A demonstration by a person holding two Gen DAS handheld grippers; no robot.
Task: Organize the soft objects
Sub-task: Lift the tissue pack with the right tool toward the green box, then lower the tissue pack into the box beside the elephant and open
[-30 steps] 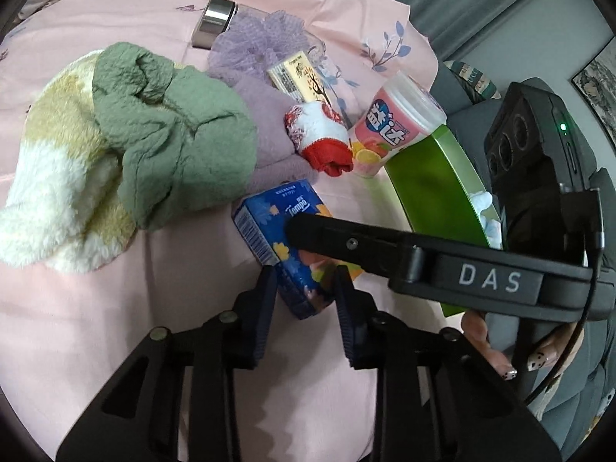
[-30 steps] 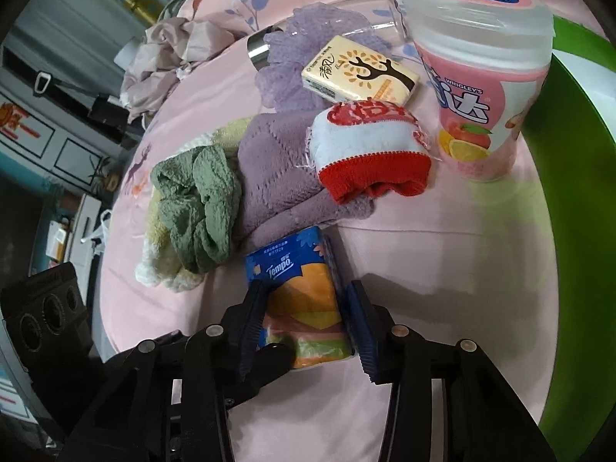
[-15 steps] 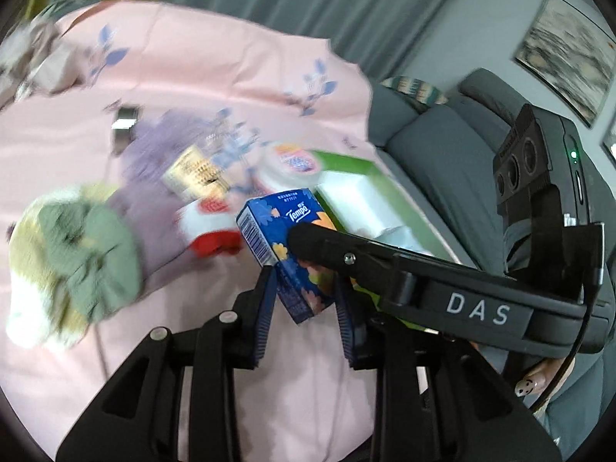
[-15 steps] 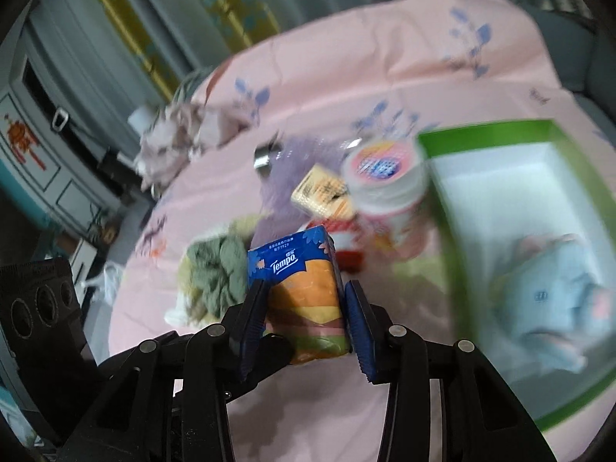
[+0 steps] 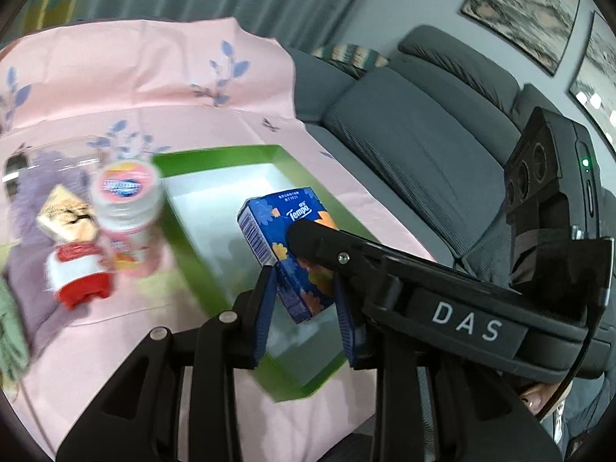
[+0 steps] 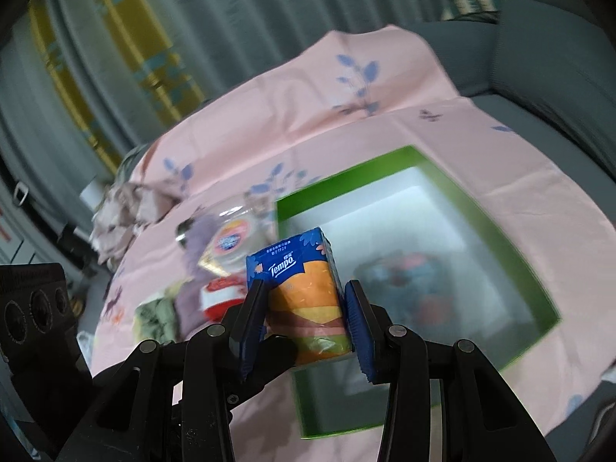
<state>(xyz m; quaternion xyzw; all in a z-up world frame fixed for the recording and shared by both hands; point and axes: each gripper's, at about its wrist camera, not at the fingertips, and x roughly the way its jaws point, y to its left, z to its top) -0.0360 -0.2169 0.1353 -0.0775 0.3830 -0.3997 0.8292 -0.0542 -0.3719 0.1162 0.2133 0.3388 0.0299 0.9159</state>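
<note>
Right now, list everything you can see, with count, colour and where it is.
Tempo tissue pack: one, blue and orange, held above the box.
Box: one, green rim, white inside, on the cloth.
Plush toy: one, blue, blurred, inside the box.
Tub: one, pink, left of the box.
Sock: one, red and white, beside the tub.
Tablecloth: one, pink.
Sofa: one, grey, behind.
Right gripper: shut on the pack.
Left gripper: either side of the pack.
</note>
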